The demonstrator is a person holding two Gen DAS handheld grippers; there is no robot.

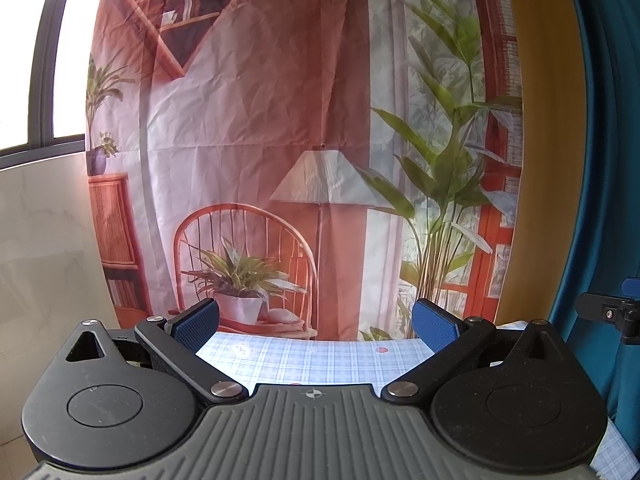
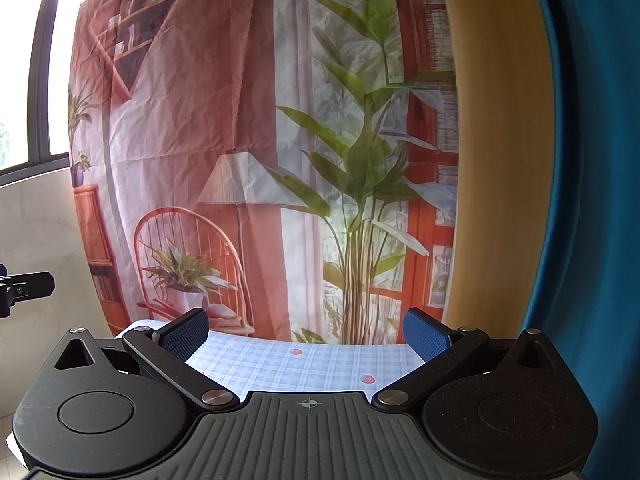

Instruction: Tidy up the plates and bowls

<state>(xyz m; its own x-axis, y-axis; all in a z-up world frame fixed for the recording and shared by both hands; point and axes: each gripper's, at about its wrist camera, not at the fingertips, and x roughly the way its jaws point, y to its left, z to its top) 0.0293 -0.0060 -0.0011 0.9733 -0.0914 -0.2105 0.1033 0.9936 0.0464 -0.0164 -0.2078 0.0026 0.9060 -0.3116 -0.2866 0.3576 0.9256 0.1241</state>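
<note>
Left jaws: The left gripper (image 1: 316, 326) stood wide open at the lower centre of its frame, its blue pads (image 1: 198, 322) far apart, holding and touching nothing.

Right jaws: The right gripper (image 2: 306, 334) was spread equally wide at the lower centre of its own frame, blue pads (image 2: 426, 338) parted, nothing between them.

Between the jaws: Only a strip of checked blue-and-white tablecloth (image 1: 312, 360) showed in the gap, with small red motifs (image 2: 367, 379) printed on it.

Plates and bowls: None were visible in either view; their place could not be told from these frames.

Other gripper: In the left view a black part, likely of the right tool, sat at the right edge (image 1: 608, 314); the right view showed a matching part at its left edge (image 2: 24, 286), so the two were held side by side and apart.

Beyond the table: A printed backdrop (image 1: 280, 120) of a chair, lamp and plants filled the middle; a window (image 1: 60, 60) was at upper left, a blue curtain (image 1: 600, 160) at right.

Step in hand: Judged as locating the dishes before any reach.

Doing it well: Both tools pointed level at the backdrop; tipping them down toward the tabletop would likely bring the dishes into sight. Keeping the jaws wide suits a plate rim or bowl wall.
</note>
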